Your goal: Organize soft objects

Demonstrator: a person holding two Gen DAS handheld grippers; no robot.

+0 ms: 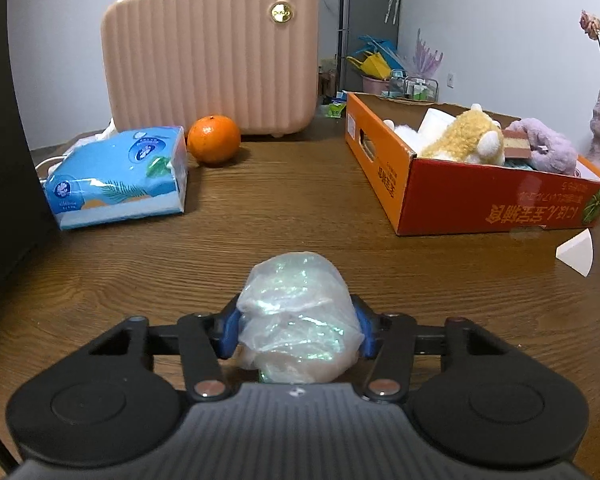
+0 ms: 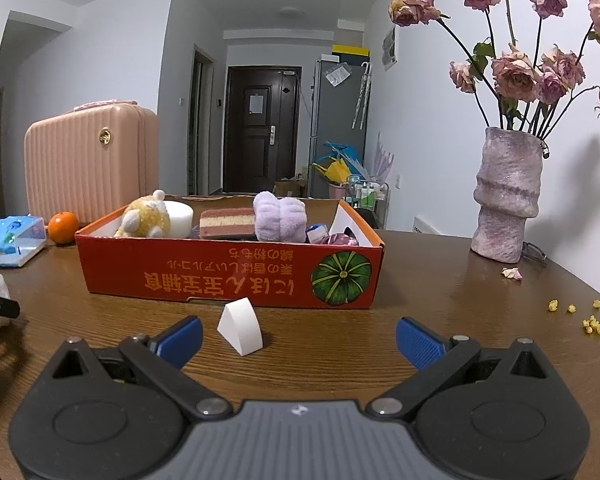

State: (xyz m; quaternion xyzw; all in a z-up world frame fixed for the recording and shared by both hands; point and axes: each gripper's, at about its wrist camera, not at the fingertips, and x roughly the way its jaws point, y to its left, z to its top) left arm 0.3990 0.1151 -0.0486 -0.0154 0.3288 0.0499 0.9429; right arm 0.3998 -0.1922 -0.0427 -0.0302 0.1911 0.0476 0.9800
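The left gripper [image 1: 298, 326] has its jaws closed on a crinkly plastic bag [image 1: 298, 320], light, soft and slippery, best pinched round its bulky middle as here, low over the surface [image 1: 260, 224]. Ahead and right of those jaws sits the orange box [image 2: 228, 276] of plush toys, printed with Japanese writing and a green pumpkin. The right gripper [image 2: 298, 340] has its jaws wide and empty, a white foam wedge [image 2: 240, 326] between them.

The left gripper [image 1: 298, 330] points down at a slant. Its two blue pads [image 1: 229, 334] press on the sides of a soft, shiny bundle [image 1: 298, 320], so it is holding it. The bundle seems to sit low by the table, but that is hard to see. The right gripper [image 2: 298, 338] has its blue pads [image 2: 182, 338] spread wide, holding nothing.
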